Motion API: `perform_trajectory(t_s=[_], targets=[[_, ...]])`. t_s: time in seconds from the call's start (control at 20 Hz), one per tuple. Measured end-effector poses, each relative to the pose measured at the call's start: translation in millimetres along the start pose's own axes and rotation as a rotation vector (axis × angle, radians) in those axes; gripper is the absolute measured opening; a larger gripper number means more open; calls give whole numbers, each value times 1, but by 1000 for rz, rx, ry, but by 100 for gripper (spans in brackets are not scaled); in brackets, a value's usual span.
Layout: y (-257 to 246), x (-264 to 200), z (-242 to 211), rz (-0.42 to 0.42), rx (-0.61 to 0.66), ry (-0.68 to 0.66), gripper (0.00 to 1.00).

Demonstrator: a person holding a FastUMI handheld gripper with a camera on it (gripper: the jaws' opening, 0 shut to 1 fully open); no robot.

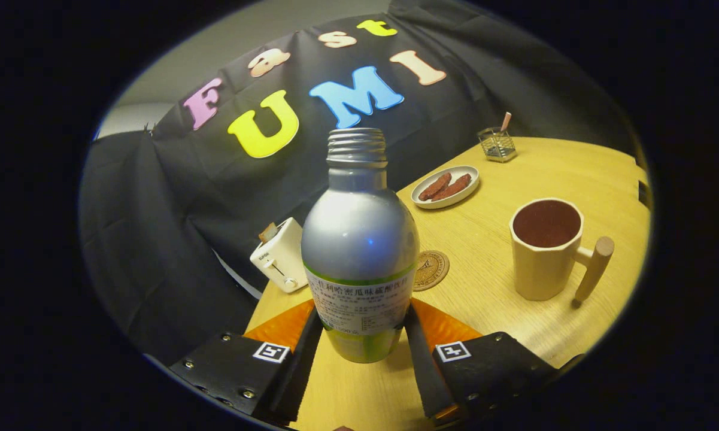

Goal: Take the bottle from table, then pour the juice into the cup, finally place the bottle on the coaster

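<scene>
Wide wooden counter (503, 263) spread beyond the gripper, tilted in the fisheye view. Uncapped silver bottle (359, 251) gripped between the fingers of the gripper (362, 344), jaws closed onto its labelled lower body from both sides, base apparently lifted clear of the counter. Open neck upright, so any jolt or early tilt risks spilling juice before reaching the cup (545, 248), off to the right and somewhat ahead, handle (592, 269) turned away. Smooth metal wall and low grip: likely slip or swing under a steep pour. Small round coaster (431, 269) just behind the bottle, partly hidden, easy to miss on set-down. Toaster (280, 256) ahead-left, plate (445, 187) and wire holder (497, 145) farther off, away from the pouring path.
</scene>
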State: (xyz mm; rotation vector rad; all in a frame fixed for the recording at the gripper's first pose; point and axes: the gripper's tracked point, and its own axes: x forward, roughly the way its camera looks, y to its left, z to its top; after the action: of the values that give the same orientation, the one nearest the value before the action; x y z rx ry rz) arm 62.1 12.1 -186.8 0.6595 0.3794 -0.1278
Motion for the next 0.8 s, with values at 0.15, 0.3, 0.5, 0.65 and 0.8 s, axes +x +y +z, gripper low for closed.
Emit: perform_trajectory(t_s=[0.15, 0.3, 0.5, 0.65, 0.8], targets=[[-7, 0, 6, 11, 74, -7, 74], [-14, -3, 9, 17, 132, -8, 74], [-19, -5, 9, 35, 217, -5, 74], [-25, -4, 8, 47, 277, 5, 74], [-29, -4, 9, 56, 351, 3, 74]])
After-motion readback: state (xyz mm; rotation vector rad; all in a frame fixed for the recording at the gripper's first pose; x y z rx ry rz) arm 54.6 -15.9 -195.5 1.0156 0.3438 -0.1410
